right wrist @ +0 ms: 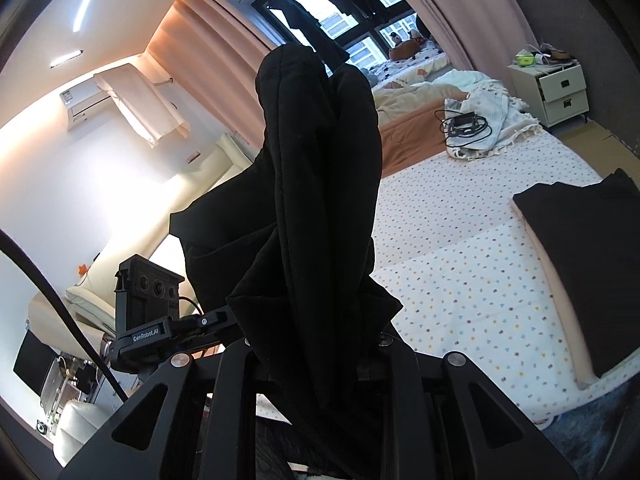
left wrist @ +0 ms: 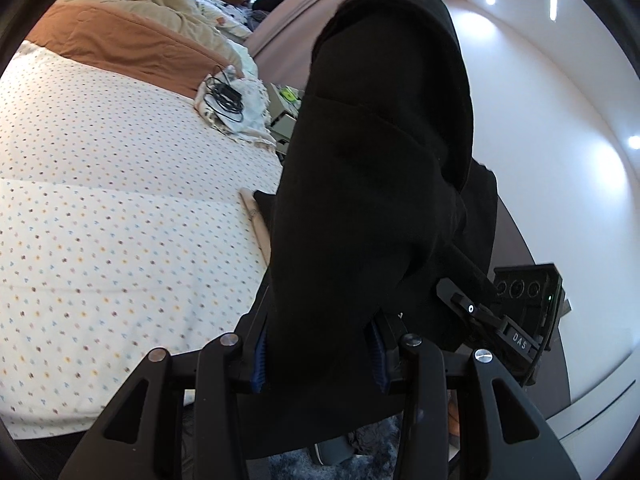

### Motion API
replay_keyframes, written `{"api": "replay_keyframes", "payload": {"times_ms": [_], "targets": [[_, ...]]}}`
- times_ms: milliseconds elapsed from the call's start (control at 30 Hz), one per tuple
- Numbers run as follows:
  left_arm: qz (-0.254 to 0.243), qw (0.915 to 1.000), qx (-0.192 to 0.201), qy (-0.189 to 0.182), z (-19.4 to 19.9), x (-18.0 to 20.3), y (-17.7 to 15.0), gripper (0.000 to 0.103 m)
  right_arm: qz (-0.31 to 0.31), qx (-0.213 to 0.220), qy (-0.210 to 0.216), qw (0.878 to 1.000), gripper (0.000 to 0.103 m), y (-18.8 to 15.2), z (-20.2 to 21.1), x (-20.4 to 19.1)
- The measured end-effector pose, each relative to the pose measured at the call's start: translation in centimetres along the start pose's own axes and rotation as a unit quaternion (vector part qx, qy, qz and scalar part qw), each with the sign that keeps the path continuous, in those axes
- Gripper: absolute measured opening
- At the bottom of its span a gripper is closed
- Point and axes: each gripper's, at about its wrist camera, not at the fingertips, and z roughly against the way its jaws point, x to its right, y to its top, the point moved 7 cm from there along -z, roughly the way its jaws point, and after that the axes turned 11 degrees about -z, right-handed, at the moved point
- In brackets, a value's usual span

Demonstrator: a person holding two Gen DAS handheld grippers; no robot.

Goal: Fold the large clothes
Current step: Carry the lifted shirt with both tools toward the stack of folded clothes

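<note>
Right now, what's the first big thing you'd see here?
A big floppy black cloth garment fills the middle, bunched up between both grippers, left gripper and right gripper. Behind it lies the white spotted bedsheet, with a flat dark folded garment near its right edge.

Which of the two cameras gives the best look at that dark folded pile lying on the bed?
The right wrist view: the folded dark pile lies in plain sight on the dotted sheet. The left wrist view does not show it at all.
</note>
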Motion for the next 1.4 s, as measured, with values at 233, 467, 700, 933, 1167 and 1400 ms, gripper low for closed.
{"api": "replay_keyframes", "payload": {"times_ms": [233, 467, 700, 933, 1167, 1400], "targets": [[-0.024, 0.9993, -0.022, -0.019, -4.0, 3.3, 2.4, 0.041, 0.021, 0.016, -0.001, 1.000, 0.017, 2.1, 3.2, 1.9], [-0.032, 0.9963, -0.053, -0.059, -9.7, 5.6, 4.0, 0.041, 0.032, 0.025, -0.026, 0.999, 0.017, 5.3, 6.0, 4.7], [-0.025, 0.9906, -0.087, -0.103, -16.4, 7.6, 5.3, 0.040, 0.032, 0.036, -0.063, 0.997, 0.017, 8.3, 8.4, 6.3], [-0.032, 0.9776, -0.135, -0.158, -22.8, 11.4, 5.7, 0.040, 0.014, 0.061, -0.109, 0.992, 0.017, 9.3, 11.4, 7.2], [-0.010, 0.9658, -0.168, -0.197, -27.9, 12.6, 6.0, 0.040, 0.002, 0.060, -0.152, 0.987, 0.017, 9.4, 12.1, 6.0], [0.009, 0.9680, -0.187, -0.167, -32.5, 9.0, 6.3, 0.040, -0.034, 0.037, -0.167, 0.985, 0.017, 10.0, 7.7, 7.4]]}}
